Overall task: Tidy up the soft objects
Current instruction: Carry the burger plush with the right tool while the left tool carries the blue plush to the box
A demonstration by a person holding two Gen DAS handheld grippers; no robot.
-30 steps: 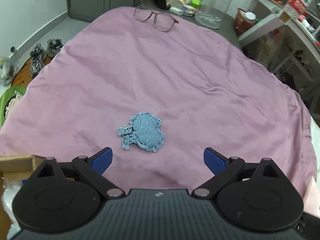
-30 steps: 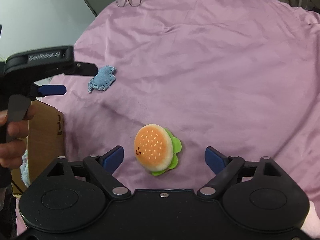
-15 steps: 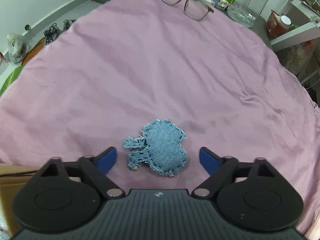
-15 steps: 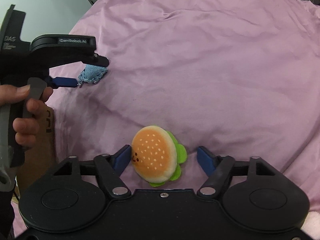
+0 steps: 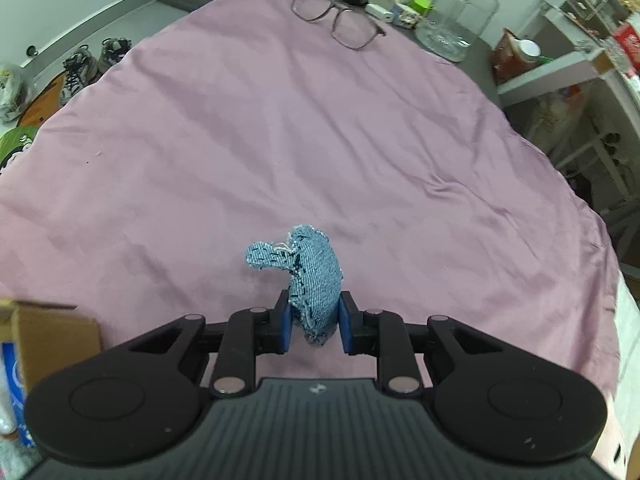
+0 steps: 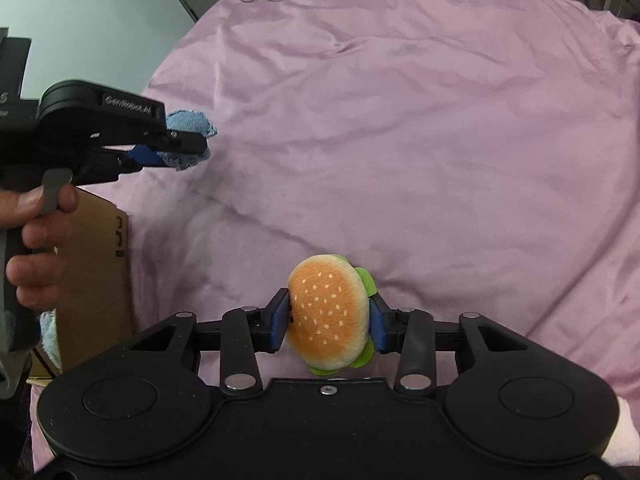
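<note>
My left gripper [image 5: 313, 326] is shut on a blue denim plush [image 5: 314, 276], which stands up between the blue pads above the pink bedspread [image 5: 320, 120]. The right wrist view shows the left gripper [image 6: 188, 152] from the side, the denim plush [image 6: 190, 122] pinched in it. My right gripper [image 6: 329, 326] is shut on an orange and green burger plush [image 6: 328, 312], squeezed between its pads just above the bedspread [image 6: 400, 140].
A cardboard box [image 6: 94, 280] stands at the bed's left edge, also in the left wrist view [image 5: 52, 340]. Glasses [image 5: 338, 20] lie at the far edge of the bedspread. A glass jar [image 5: 460, 12] and shelves [image 5: 560, 60] stand beyond. Shoes [image 5: 88, 64] are on the floor at left.
Both grippers moved in and closed: the left on the denim plush, the right on the burger plush. Both toys are now pinched and the denim plush is lifted upright.
</note>
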